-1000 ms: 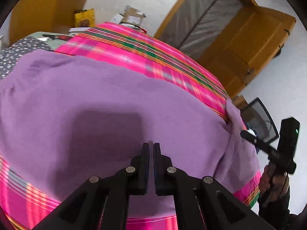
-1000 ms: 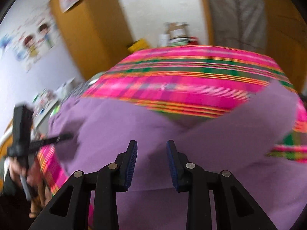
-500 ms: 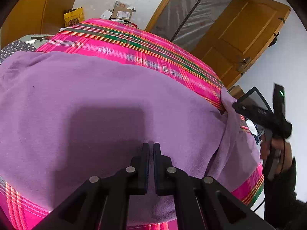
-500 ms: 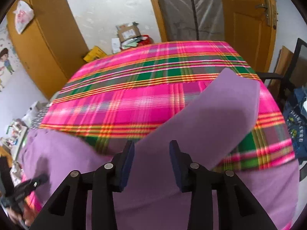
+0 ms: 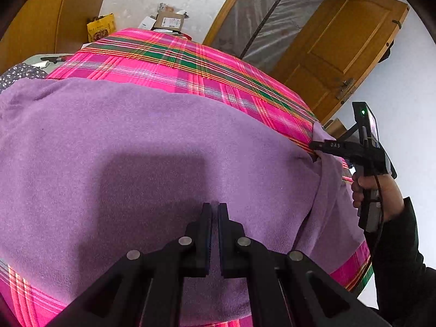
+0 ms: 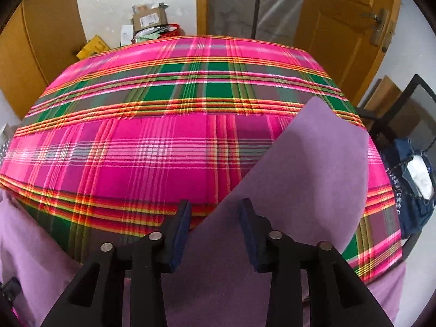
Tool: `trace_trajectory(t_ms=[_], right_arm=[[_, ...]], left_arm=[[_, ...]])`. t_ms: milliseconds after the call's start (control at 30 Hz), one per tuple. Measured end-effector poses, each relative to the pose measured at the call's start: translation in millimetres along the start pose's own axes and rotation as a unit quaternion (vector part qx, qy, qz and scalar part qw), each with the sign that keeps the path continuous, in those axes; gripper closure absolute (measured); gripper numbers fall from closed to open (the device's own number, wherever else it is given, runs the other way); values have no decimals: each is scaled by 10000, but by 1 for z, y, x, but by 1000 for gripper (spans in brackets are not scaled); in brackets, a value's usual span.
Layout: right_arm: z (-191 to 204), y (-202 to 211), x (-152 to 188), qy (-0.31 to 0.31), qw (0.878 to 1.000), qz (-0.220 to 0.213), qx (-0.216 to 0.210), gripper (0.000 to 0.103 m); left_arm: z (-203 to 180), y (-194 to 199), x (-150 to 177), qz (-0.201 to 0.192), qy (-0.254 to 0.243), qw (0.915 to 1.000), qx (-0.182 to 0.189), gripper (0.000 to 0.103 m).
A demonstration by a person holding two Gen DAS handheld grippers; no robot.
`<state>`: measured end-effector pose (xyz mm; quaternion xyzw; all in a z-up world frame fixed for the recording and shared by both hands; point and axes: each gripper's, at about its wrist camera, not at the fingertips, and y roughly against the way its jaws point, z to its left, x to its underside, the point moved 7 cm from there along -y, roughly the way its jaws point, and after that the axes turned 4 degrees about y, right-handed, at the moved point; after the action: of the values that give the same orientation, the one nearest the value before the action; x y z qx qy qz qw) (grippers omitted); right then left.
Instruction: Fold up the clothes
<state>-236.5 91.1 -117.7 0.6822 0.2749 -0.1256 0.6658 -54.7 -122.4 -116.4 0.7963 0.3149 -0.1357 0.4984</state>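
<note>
Left tongs clenched above purple garment; right tongs released (sleeve between fingers), garment spread on plaid-covered surface.

Your two views are bright and evenly lit by soft daylight, with no harsh glare. In the left wrist view, a broad, blocky shadow falls on the purple garment just ahead of your left claw. Both pictures are sharp at the centre. Fisheye distortion bulges the plaid worktop into a dome and bends the wooden door at the edges. Black vignette fills every corner. In the right wrist view, the right claw looks crisp, its blue pads clearly visible.
</note>
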Motion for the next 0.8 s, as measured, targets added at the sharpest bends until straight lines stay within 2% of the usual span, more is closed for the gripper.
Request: trace_trajectory(t_ms=[33, 100, 267, 467, 633, 800], right_arm=[[-5, 1, 1, -31, 10000, -5, 1, 97], [-12, 3, 4, -163, 9997, -4, -169, 99], [-27, 20, 12, -352, 9984, -218, -392, 100], [-44, 61, 27, -603, 9945, -607, -605, 100], [-68, 97, 58, -888, 9900, -841, -709, 100], [-86, 123, 96, -1140, 9872, -891, -672, 100]], left_arm=[[0, 1, 0, 2, -4, 10000, -4, 100], [0, 2, 0, 3, -8, 10000, -9, 100], [-5, 9, 1, -61, -38, 10000, 2, 100], [-18, 19, 3, -150, -182, 9997, 64, 100], [-34, 23, 8, -122, -394, 9990, 187, 100], [-55, 23, 16, -29, -664, 9972, 346, 100]])
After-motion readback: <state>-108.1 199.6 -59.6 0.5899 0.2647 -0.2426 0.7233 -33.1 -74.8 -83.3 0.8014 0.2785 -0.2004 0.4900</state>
